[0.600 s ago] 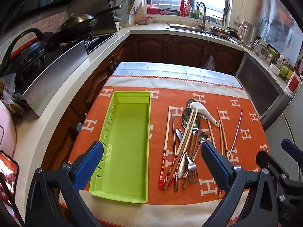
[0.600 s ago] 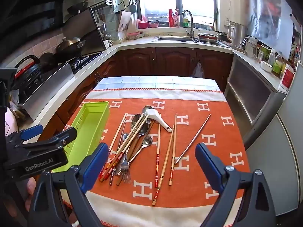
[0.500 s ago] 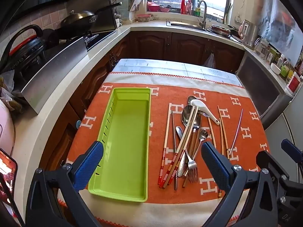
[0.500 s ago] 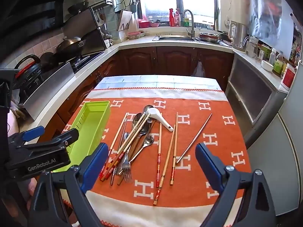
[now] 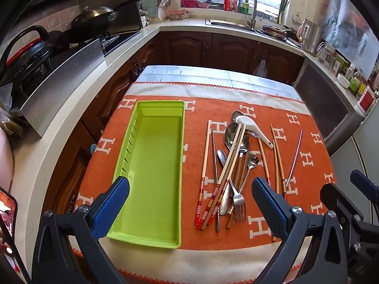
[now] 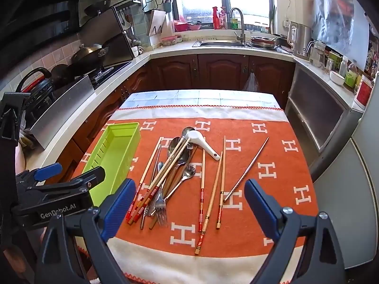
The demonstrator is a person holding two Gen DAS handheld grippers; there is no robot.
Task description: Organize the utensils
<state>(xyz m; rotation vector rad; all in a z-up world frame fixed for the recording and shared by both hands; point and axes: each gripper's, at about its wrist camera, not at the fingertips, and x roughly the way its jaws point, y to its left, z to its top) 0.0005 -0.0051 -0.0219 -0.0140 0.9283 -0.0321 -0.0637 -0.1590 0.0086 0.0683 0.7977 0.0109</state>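
Lime-green tray (image 5: 151, 165), empty, lies lengthwise on the left part of the orange blanket (image 5: 308, 165). Left gripper (image 5: 189, 203) hovers over the tray's near end, jaws spread wide, holding nothing. Right of the tray: a heap of wooden chopsticks (image 6: 163, 172), metal spoons (image 6: 175, 145), a fork (image 6: 161, 207) and a white ceramic spoon (image 6: 201, 140); a metal chopstick (image 6: 246, 169) lies apart. Right gripper (image 6: 187, 203) hovers above the heap, wide open, empty.

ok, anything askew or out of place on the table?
Yes. The utensils lie in a crossed heap on the orange patterned cloth, right of the lime-green plastic tray, which holds nothing. A white ceramic spoon rests on the heap and a single metal chopstick lies apart to the right. Nothing looks spilled or damaged.
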